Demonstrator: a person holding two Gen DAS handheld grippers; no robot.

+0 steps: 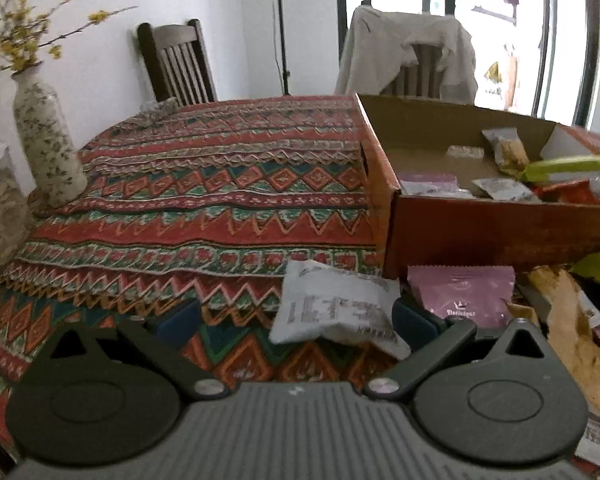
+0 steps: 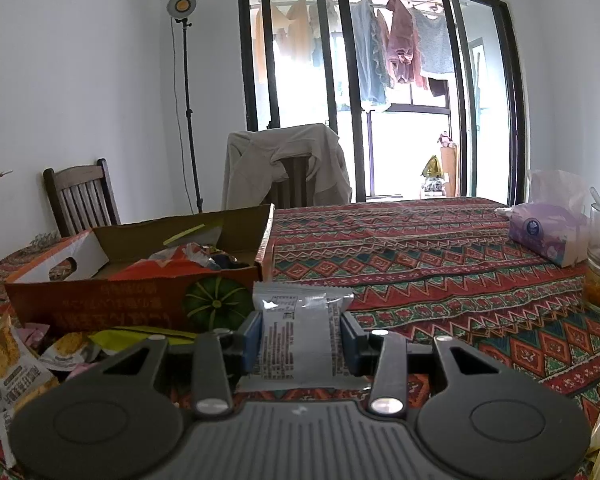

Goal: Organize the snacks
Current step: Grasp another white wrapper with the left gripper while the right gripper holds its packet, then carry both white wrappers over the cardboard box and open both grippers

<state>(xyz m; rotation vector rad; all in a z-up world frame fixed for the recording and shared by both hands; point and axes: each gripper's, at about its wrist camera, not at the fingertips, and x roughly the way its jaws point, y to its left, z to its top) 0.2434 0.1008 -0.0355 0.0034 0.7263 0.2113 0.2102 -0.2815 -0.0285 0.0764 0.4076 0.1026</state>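
Left gripper (image 1: 294, 316) agape — right gripper (image 2: 300, 338) clamped.

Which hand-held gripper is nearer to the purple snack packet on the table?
Left. The left hand-held gripper is open just beside the purple snack packet; the right hand-held gripper holds a silver packet elsewhere.

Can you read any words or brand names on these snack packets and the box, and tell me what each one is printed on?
"Delicious", roughly; the small white script is blurred: purple packet by the left tongs.
Grey packet between those tongs: printed block, too blurred to read.
Silver packet clamped in the right tongs: dense lines of print, too small to read.
Orange cardboard box: large characters, upside down and unreadable, beside a green pumpkin picture.
Tissue pack: round logo, unreadable.
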